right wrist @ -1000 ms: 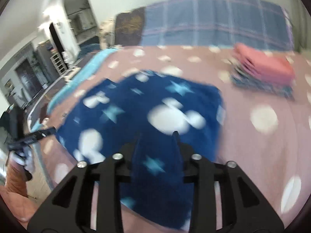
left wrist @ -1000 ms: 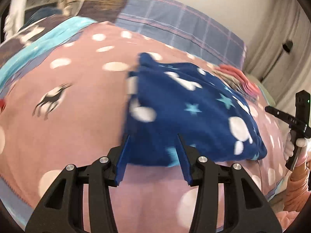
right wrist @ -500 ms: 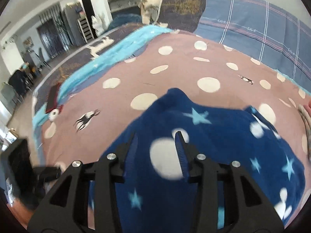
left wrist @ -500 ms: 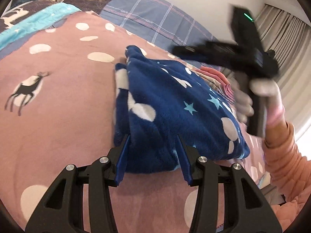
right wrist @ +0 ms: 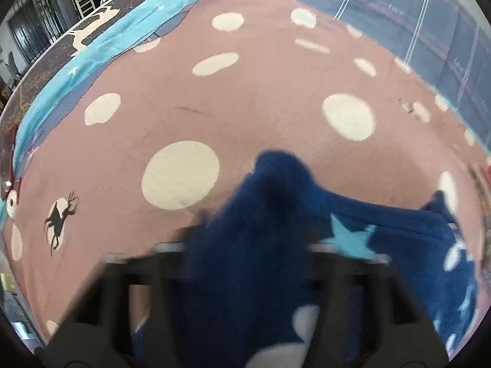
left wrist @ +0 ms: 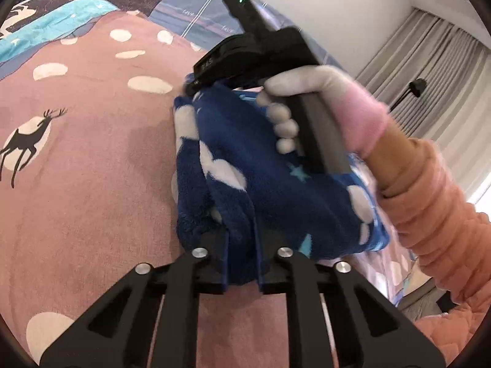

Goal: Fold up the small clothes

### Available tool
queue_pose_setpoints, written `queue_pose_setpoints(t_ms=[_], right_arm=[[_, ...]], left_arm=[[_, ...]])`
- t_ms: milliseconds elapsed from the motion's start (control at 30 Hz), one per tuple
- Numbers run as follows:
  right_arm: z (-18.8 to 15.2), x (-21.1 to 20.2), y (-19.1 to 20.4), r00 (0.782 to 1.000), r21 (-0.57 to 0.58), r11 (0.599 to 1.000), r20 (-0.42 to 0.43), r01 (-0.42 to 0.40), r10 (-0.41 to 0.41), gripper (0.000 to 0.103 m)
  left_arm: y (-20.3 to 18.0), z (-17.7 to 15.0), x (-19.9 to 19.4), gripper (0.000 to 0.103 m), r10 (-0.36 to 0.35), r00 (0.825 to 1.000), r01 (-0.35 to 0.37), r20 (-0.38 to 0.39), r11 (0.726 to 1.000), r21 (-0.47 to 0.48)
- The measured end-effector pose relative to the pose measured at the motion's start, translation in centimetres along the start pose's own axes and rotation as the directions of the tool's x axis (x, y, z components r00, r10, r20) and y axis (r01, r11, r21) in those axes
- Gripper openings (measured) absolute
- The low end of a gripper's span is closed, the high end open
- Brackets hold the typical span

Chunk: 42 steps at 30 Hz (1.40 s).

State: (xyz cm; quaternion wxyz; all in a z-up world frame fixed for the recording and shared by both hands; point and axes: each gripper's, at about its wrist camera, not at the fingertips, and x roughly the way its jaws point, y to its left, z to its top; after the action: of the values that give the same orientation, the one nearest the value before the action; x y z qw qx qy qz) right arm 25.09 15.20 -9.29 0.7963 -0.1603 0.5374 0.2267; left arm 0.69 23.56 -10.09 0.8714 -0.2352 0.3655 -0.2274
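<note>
A plush navy fleece garment [left wrist: 260, 184], dotted white and starred in pale blue, lies bunched on a pink spotted bedspread [left wrist: 92, 184]. The left gripper [left wrist: 242, 230] has just clamped its near edge; the right gripper [right wrist: 245, 245], in a white-gloved hand [left wrist: 322, 104], has just pinched the far corner.

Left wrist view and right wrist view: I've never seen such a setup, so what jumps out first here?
A fluffy navy fleece garment with white blobs and pale stars lies mid-frame on a pink polka-dot bedspread. The left hand-held gripper pinches its near edge, jaws just closed. A white-gloved hand holds the right hand-held gripper clamped on its far corner.
</note>
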Motion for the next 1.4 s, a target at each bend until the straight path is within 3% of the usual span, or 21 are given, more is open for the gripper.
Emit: queue_pose_setpoints(t_ms=[100, 167, 200, 267, 300, 367, 433, 500, 600, 700, 767, 867, 933, 1000, 1067, 1200, 1267, 1400], right_arm=[[0.0, -2.3, 1.2, 0.992, -0.067, 0.997, 0.119, -0.032, 0.040, 0.010], [-0.1, -3.2, 2.0, 0.985, -0.099, 0.994, 0.160, -0.048, 0.064, 0.011], [-0.1, -2.8, 2.0, 0.987, -0.095, 0.994, 0.147, -0.052, 0.065, 0.012], [-0.2, 0.8, 1.4, 0.998, -0.069, 0.996, 0.016, -0.063, 0.064, 0.023], [-0.5, 1.7, 0.6, 0.996, -0.033, 0.996, 0.010, -0.086, 0.087, 0.023], [-0.8, 0.6, -0.7, 0.987, 0.018, 0.988, 0.055, -0.153, 0.152, 0.029], [-1.1, -1.3, -1.6, 0.986, 0.042, 0.988, 0.079, -0.151, 0.148, 0.036], [-2.0, -4.6, -2.4, 0.980, 0.029, 0.987, 0.134, -0.155, 0.150, 0.038], [-4.6, -9.6, -3.4, 0.963, -0.009, 0.986, 0.215, -0.164, 0.162, 0.038], [-9.5, -12.9, -3.2, 0.950, -0.059, 0.981, 0.245, -0.187, 0.195, 0.045], [-13.3, -13.8, -1.8, 0.948, -0.120, 0.978, 0.250, -0.172, 0.197, 0.059], [-19.9, -14.9, 2.4, 0.951, -0.303, 0.952, 0.278, -0.050, 0.138, 0.070], [-24.0, -15.0, 6.2, 0.942, -0.443, 0.894, 0.322, 0.065, 0.091, 0.074], [-26.8, -14.4, 9.2, 0.940, -0.535, 0.835, 0.333, 0.124, 0.074, 0.075], [-27.9, -13.6, 11.0, 0.936, -0.574, 0.799, 0.350, 0.180, 0.040, 0.075], [-28.0, -11.0, 12.8, 0.887, -0.553, 0.743, 0.445, 0.377, -0.119, 0.075], [-27.4, -9.1, 13.0, 0.870, -0.529, 0.725, 0.450, 0.441, -0.202, 0.075], [-26.8, -8.0, 14.2, 0.834, -0.516, 0.689, 0.495, 0.509, -0.245, 0.075]], left_arm=[[0.0, -0.6, -1.1, 0.009, 0.022, 1.000, -0.022, 0.002, 1.000, 0.019], [0.5, -1.3, -0.6, 0.009, 0.058, 0.997, -0.057, -0.042, 0.998, 0.032], [1.2, -1.7, 0.1, 0.009, 0.051, 0.996, -0.051, -0.066, 0.999, 0.005], [1.4, -1.7, 0.2, 0.010, 0.040, 0.997, -0.041, -0.060, 0.999, -0.017], [1.3, -1.7, 0.0, 0.010, 0.043, 0.997, -0.044, -0.057, 0.999, -0.013], [0.9, -1.7, -0.4, 0.014, 0.054, 0.997, -0.054, -0.045, 0.999, 0.000], [0.9, -1.6, -0.9, 0.017, 0.064, 0.997, -0.064, -0.046, 0.998, 0.005], [0.9, -1.4, -1.5, 0.020, 0.078, 0.996, -0.078, -0.032, 0.997, 0.004], [1.9, -1.2, -2.0, 0.027, 0.103, 0.995, -0.103, -0.011, 0.995, -0.016], [2.9, -1.2, -1.6, 0.033, 0.100, 0.995, -0.101, -0.030, 0.993, -0.058], [3.1, -0.9, -1.4, 0.036, 0.093, 0.995, -0.095, -0.035, 0.993, -0.065], [3.4, 0.2, -1.9, 0.038, 0.120, 0.993, -0.121, -0.021, 0.991, -0.065], [4.0, 1.0, -2.6, 0.038, 0.157, 0.988, -0.156, 0.006, 0.985, -0.081], [4.8, 1.7, -3.7, 0.038, 0.184, 0.982, -0.179, 0.039, 0.977, -0.113], [5.4, 1.9, -4.9, 0.038, 0.202, 0.977, -0.190, 0.074, 0.971, -0.145], [6.0, 1.3, -6.7, 0.038, 0.224, 0.970, -0.206, 0.096, 0.964, -0.170], [6.2, 0.8, -7.1, 0.038, 0.229, 0.969, -0.210, 0.092, 0.961, -0.179], [6.8, 1.7, -6.5, 0.038, 0.175, 0.982, -0.157, 0.073, 0.966, -0.204]])
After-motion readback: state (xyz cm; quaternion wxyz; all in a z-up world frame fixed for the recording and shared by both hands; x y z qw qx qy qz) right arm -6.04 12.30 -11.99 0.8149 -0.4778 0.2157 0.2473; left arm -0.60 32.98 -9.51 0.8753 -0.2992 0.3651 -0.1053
